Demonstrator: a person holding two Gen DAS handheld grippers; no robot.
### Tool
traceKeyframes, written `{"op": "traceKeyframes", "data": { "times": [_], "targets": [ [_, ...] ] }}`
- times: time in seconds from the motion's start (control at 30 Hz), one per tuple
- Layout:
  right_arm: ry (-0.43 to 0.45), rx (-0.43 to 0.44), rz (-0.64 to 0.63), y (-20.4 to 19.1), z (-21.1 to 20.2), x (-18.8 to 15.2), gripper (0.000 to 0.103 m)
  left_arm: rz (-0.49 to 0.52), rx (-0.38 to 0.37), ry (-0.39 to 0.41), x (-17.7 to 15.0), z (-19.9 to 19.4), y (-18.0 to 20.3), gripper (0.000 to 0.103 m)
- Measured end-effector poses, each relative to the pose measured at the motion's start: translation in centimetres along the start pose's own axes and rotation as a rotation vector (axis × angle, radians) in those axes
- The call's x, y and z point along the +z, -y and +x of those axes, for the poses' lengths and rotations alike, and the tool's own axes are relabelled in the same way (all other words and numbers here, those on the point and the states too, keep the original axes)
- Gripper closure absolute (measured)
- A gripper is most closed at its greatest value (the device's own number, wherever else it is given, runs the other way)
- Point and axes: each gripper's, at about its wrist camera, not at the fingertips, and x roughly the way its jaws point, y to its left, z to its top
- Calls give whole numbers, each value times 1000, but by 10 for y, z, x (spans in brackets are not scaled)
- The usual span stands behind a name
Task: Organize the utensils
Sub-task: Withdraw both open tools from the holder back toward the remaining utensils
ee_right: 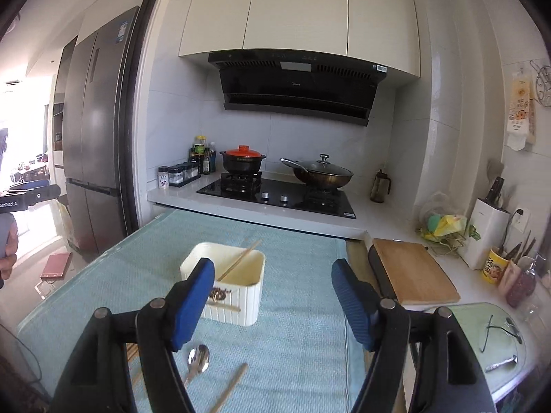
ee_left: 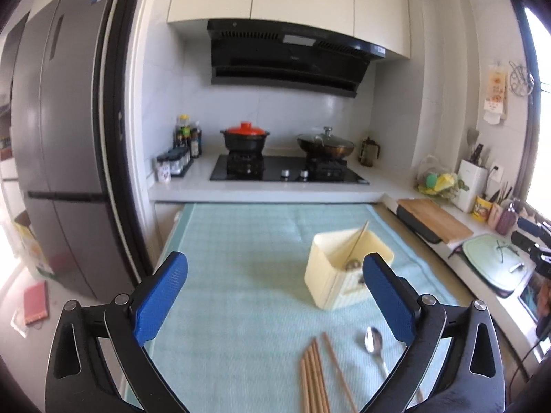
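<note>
A cream utensil holder (ee_left: pixel 339 273) (ee_right: pixel 229 285) stands on the pale green cloth (ee_left: pixel 241 258) (ee_right: pixel 299 344), with one chopstick (ee_left: pixel 358 239) (ee_right: pixel 239 260) leaning inside it and a spoon bowl (ee_left: pixel 351 264) showing in it. Several wooden chopsticks (ee_left: pixel 315 378) lie on the cloth near me beside a metal spoon (ee_left: pixel 373 342) (ee_right: pixel 198 359). A lone chopstick (ee_right: pixel 230 390) lies right of the spoon. My left gripper (ee_left: pixel 275 296) is open and empty, well short of the holder. My right gripper (ee_right: pixel 272 304) is open and empty too, above the cloth.
Behind the cloth is a hob (ee_right: pixel 279 196) with a red-lidded pot (ee_right: pixel 242 161) and a lidded wok (ee_right: pixel 322 172). A wooden cutting board (ee_right: pixel 411 273) and a knife block (ee_right: pixel 487 237) sit on the right counter. A fridge (ee_left: pixel 65 158) stands left.
</note>
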Motion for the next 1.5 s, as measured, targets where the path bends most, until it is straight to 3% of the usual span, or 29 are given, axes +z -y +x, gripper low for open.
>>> {"op": "traceKeyframes", "data": {
  "times": [0.13,0.23,0.37,0.43,0.63,0.9,1.03,1.2,1.5],
  "targets": [
    [-19,-44,1,-13,-31,-57,31,-6,8,-142,-71,-10,-4,1],
    [-86,-40,61,-22,-37,-103,31,-37,65,-170,-114,-17,0,0],
    [-171,-32,145,-31,-39,-156,31,-112,26,-228,-148,-13,7,0],
    [-197,11,166,-35,-42,-172,31,-126,21,-256,-157,-6,11,1],
    [-240,-24,84,-52,-38,-184,31,-58,48,-296,-175,12,18,1],
    [-259,-27,138,-52,-11,-193,31,-16,14,-350,-185,55,19,1],
    [-304,-17,166,-50,4,-202,41,-4,9,-392,-190,76,17,1],
    [-332,-9,172,-51,13,-207,46,3,-7,-412,-189,90,15,1],
    [-352,22,202,-55,20,-207,49,34,8,-450,-191,113,11,1]
  ]
}}
